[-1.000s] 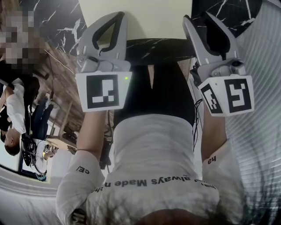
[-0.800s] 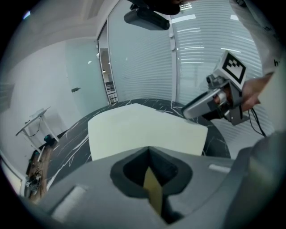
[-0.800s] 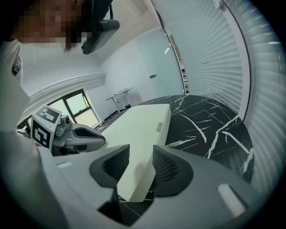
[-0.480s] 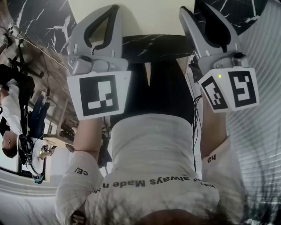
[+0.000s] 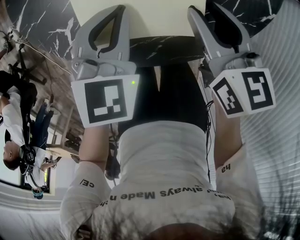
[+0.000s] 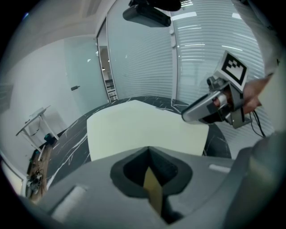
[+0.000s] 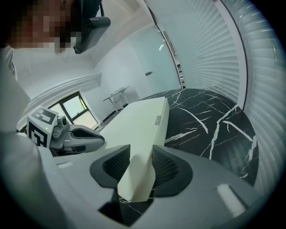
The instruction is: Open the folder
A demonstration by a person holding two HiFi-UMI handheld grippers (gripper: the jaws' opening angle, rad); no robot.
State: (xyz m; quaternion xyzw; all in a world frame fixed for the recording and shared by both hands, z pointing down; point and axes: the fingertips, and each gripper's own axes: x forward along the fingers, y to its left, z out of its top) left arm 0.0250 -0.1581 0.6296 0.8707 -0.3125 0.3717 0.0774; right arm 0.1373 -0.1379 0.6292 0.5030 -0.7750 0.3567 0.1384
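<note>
From the head view, looks steeply down past a white shirt [image 5: 164, 159] to the black marble table [image 5: 159, 49], with the cream folder [image 5: 159, 16] lying flat close to the table's near edge, between the left gripper [image 5: 117, 14] and the right gripper [image 5: 208, 14], both reaching onto its near side. In the left gripper view, finds the claw pressed together on a thin tan sheet edge, seemingly the folder's cover at its near edge, with the broad cream face spreading beyond toward the table's far edge. In the right gripper view, finds the claw spread just to the folder's thickness and pinching its thick near corner, pads against both faces, with a small tab [image 7: 157, 120] on the narrow side. Judges the folder stiff, boxy and fairly light, smooth-faced and so likely slippery. Calls for holding the body by the thick corner while lifting only the thin cover at its free edge, well away from the hinge side, without creasing it. As a container, appears shut in the right gripper view; gives no sight of anything inside.
</note>
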